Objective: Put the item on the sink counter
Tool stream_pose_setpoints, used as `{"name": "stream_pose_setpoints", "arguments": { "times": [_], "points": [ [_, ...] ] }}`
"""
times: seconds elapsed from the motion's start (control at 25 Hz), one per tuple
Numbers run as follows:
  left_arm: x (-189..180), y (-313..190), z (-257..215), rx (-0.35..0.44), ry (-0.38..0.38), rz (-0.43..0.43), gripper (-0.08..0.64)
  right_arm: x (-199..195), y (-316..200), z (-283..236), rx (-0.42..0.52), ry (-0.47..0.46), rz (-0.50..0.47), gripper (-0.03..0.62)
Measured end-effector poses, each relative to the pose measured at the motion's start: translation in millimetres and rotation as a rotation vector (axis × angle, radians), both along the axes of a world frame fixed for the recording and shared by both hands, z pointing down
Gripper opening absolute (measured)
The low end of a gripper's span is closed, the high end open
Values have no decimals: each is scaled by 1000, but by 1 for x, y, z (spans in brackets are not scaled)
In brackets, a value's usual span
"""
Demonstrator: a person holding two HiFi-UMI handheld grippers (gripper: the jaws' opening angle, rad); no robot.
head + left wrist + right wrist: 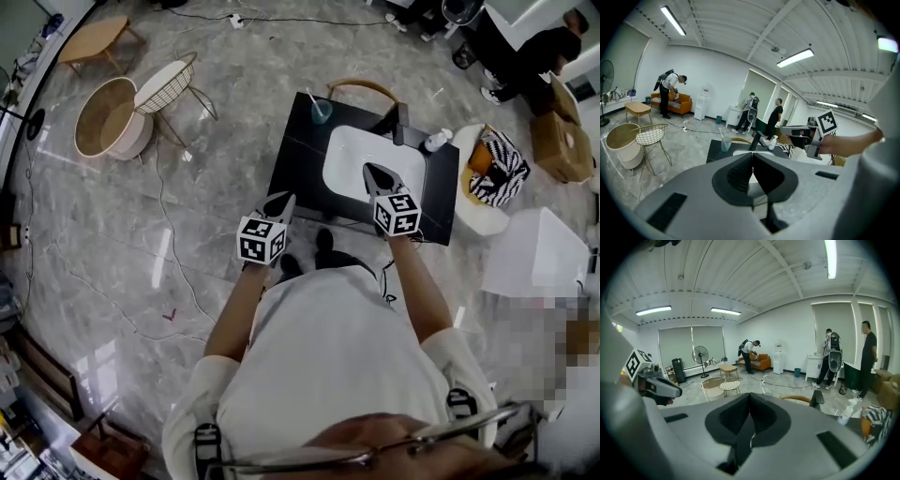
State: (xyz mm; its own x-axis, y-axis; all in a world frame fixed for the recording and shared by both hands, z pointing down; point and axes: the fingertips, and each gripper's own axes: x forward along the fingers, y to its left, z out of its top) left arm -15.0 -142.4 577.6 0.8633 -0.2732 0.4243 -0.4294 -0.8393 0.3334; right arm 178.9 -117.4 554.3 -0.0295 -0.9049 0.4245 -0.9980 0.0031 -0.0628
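A black sink counter (pixel 292 164) with a white basin (pixel 349 155) stands in front of me. On it are a clear cup (pixel 321 111) with a stick in it, a black faucet (pixel 401 122) and a white bottle (pixel 436 141). My left gripper (pixel 282 202) hovers at the counter's near left edge, shut and holding nothing. My right gripper (pixel 374 172) hangs over the basin, also shut and empty. In the left gripper view the jaws (pixel 753 161) meet, with the cup (pixel 725 143), faucet (pixel 754 138) and right gripper (pixel 783 130) beyond. The right gripper view shows closed jaws (pixel 749 401).
A white basket (pixel 487 178) with striped cloth stands right of the counter, cardboard boxes (pixel 562 141) beyond it. A wooden chair back (pixel 361 87) is behind the counter. A wire chair (pixel 169 86) and round tub (pixel 108 117) stand far left. Cables cross the floor. People stand at the back.
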Motion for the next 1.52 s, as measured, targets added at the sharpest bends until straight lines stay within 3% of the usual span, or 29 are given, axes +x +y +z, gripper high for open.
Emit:
{"name": "stream_pose_setpoints", "arguments": {
  "times": [0.44, 0.8, 0.96, 1.52],
  "points": [
    [9, 7, -19, 25, 62, 9, 5, -8, 52, -12, 43, -95, 71, 6],
    [24, 11, -32, 34, 83, -30, 5, 14, 60, -20, 50, -81, 31, 6],
    [36, 10, -41, 74, 88, -29, 5, 28, 58, -24, 60, -72, 3, 6],
    [59, 17, -54, 102, 84, -50, 5, 49, 64, -36, 101, -127, -36, 5]
  ]
}}
